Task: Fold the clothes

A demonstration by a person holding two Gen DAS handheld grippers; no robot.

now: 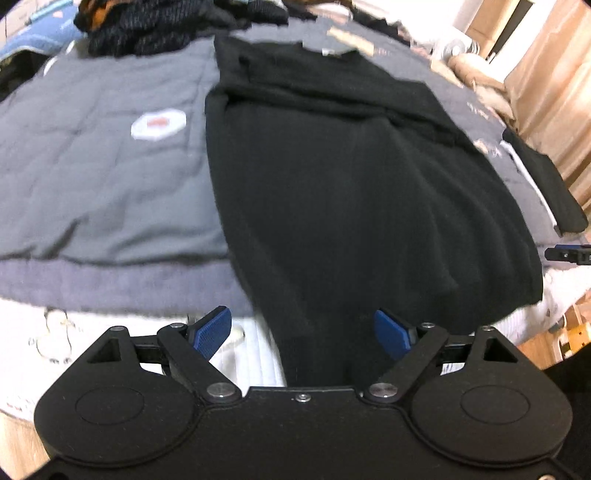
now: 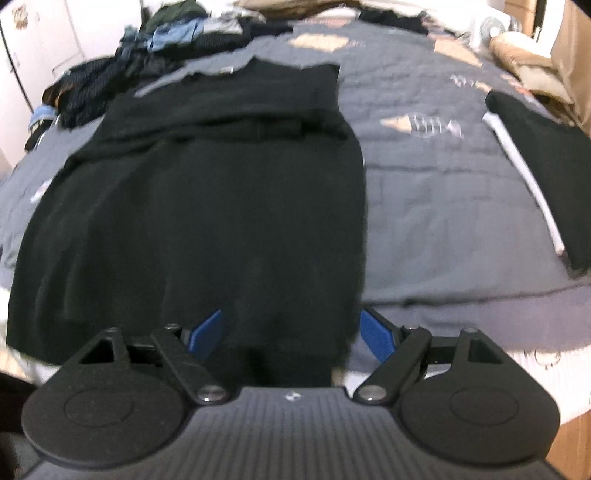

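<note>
The left gripper (image 1: 303, 332) has its two blue pads (image 1: 212, 330) spread wide, with nothing between them; it hangs just off the near edge of the bed, over the lower left part of the black sweater's hem. The right gripper (image 2: 293, 334) is spread just as wide and also holds nothing, its blue pads (image 2: 207, 334) sitting either side of the hem's lower right part. In the left view, the tip of the right gripper shows at the far right edge.

The black sweater (image 1: 354, 192) lies flat on the grey quilt (image 1: 96, 177), neck towards the far side and hem hanging slightly over the near edge. Both sleeves look folded in across the chest, leaving a long, roughly rectangular shape with soft creases running down the body. A small pale label shows at the neck.

One sweater is laid out. One folded black garment (image 2: 546, 155) with a white strip along its edge rests well apart on the right side of the quilt. One loose heap of clothes (image 2: 147, 48), dark, blue and green pieces mixed, sits at the far left corner of the bed; the pieces in it are too blurred to count. A white fan (image 2: 493, 26) stands beyond the bed's far right corner.
</note>
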